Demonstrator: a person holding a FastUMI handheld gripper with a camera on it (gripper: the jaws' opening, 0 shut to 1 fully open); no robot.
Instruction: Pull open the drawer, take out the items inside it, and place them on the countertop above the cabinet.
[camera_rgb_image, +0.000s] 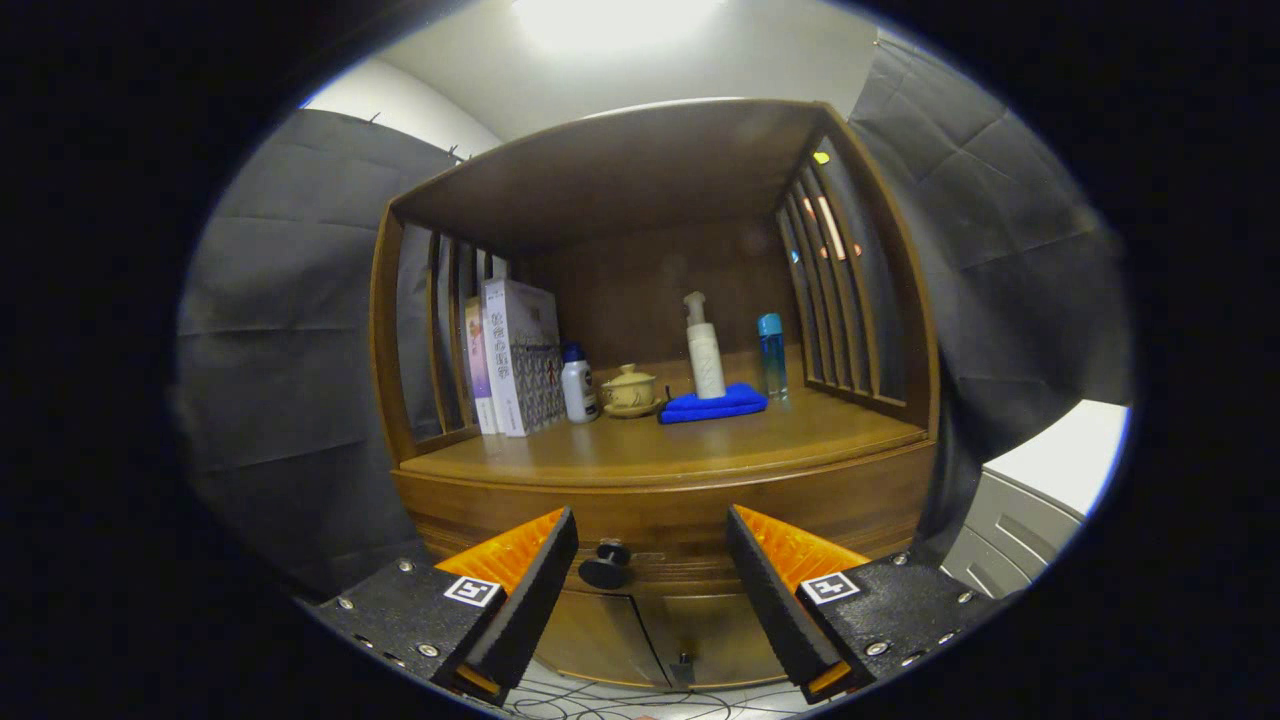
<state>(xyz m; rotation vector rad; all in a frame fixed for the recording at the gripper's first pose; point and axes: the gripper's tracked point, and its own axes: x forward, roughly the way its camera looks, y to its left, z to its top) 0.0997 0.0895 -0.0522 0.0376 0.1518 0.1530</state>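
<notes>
A brown wooden cabinet stands ahead of me, its drawer front (680, 515) closed under the countertop (640, 445). A round dark knob (605, 567) juts from the drawer, just right of my left fingertip and a little beyond it. My gripper (652, 525) is open, the two fingers spread wide, with nothing between them. Whatever lies inside the drawer is hidden. The countertop's front strip is bare wood.
At the back of the countertop stand books (515, 358), a small white bottle (579, 385), a lidded tea cup (629, 390), a pump bottle (705, 350) on a blue cloth (712, 404) and a blue bottle (771, 355). Slatted side walls and a roof enclose it. Cabinet doors (640, 640) sit below; a grey unit (1030, 510) stands right.
</notes>
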